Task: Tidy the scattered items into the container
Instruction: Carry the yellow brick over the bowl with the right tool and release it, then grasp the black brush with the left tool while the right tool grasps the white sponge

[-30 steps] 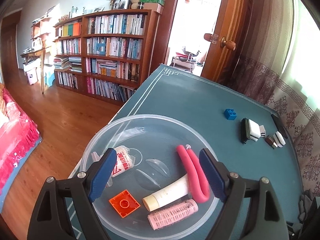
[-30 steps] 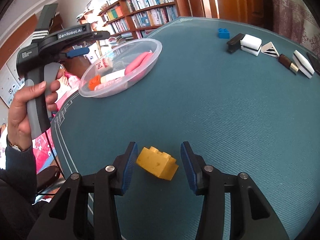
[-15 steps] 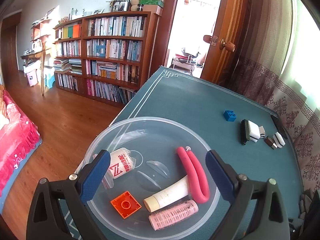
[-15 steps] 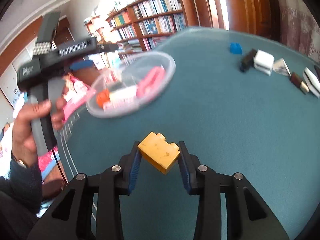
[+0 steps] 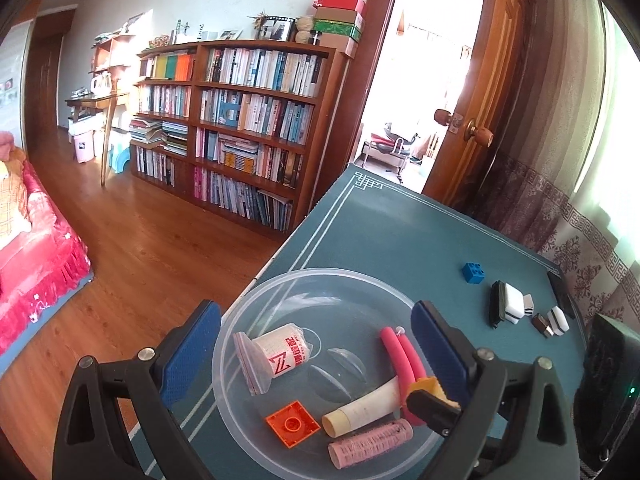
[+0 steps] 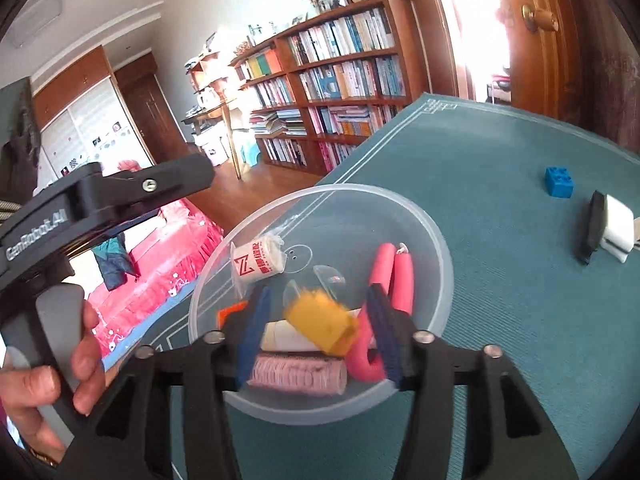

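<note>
The right gripper (image 6: 316, 330) has its jaws spread either side of a blurred yellow plastic toy brick (image 6: 322, 324), apparently dropping free over the clear round plastic bowl (image 6: 434, 232), which sits at the teal table's (image 6: 500, 320) left edge. The left gripper (image 5: 316, 354), spread and empty, hangs above the bowl, perhaps to steady it.

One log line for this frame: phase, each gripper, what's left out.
phase: release over clear bowl | right gripper: open, yellow brick between fingers | left gripper: open, empty | left out: blue brick
</note>
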{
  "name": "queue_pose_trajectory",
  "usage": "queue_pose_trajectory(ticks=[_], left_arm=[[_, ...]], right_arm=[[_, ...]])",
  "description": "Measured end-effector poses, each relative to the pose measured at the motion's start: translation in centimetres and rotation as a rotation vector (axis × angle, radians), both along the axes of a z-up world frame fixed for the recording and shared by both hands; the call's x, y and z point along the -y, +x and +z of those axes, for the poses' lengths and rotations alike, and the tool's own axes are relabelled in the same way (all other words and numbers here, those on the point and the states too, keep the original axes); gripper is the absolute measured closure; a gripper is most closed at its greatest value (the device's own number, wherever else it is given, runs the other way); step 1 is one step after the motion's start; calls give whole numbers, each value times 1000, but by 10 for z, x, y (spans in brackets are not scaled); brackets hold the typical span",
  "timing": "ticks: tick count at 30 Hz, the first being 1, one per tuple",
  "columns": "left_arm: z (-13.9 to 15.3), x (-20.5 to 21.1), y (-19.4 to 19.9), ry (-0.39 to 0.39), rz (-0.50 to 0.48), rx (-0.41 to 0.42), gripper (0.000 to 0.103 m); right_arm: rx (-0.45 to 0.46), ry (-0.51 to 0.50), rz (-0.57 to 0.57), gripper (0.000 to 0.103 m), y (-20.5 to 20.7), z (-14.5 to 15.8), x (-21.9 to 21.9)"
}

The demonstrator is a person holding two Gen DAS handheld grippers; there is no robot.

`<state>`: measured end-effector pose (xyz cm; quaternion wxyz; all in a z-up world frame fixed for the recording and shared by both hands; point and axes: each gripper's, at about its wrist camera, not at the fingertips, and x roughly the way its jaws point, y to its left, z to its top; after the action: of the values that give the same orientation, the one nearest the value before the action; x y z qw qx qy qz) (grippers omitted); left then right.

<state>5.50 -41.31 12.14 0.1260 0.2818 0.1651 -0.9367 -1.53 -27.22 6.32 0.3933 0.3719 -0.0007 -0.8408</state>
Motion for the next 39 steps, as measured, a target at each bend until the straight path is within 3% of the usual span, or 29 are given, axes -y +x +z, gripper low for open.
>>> queue_pose_trajectory(ticks=[9, 39], left_arm=[[-12, 0, -9, 17, 0, 32, 5], [-22, -64, -41, -30, -151, 107, 5]], right_arm=[[15, 6, -52, 46, -6, -8, -25], [59, 14, -301, 46, -34, -16, -131]])
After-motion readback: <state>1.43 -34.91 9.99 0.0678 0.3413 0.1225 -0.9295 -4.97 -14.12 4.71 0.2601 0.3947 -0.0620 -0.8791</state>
